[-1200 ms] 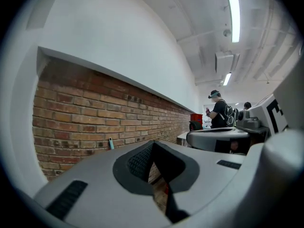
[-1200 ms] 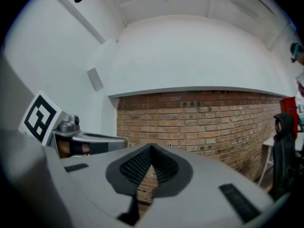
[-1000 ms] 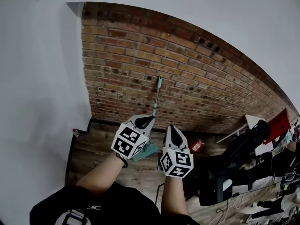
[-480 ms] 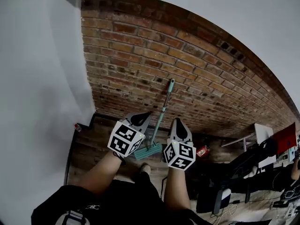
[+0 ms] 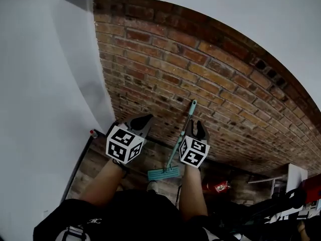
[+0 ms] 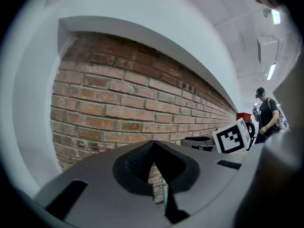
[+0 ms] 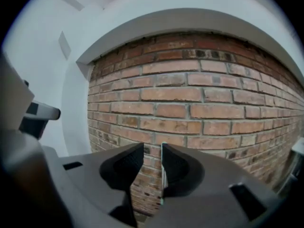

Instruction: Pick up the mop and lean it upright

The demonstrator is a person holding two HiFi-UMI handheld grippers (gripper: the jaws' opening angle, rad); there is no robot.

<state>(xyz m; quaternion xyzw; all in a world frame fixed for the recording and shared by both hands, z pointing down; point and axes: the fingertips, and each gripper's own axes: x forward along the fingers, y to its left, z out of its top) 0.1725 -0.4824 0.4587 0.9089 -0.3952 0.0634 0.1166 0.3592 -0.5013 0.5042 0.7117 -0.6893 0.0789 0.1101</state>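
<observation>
Release step: teal flat mop (image 5: 176, 147) leans on red brick wall (image 5: 210, 79); right gripper (image 5: 199, 126) opening around handle (image 7: 163, 175), left gripper (image 5: 147, 119) closed, empty; next back away

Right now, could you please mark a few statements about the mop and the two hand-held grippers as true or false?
1. The mop leans against the brick wall. True.
2. The mop head is red. False: the mop head is teal and sits on the floor at the foot of the wall.
3. The right hand-held gripper is clamped shut on the mop. False: the jaws of the right hand-held gripper are opening, with the thin handle between them, close against one jaw.
4. The left hand-held gripper holds nothing. True: its jaws meet at the tips, with nothing between them.
</observation>
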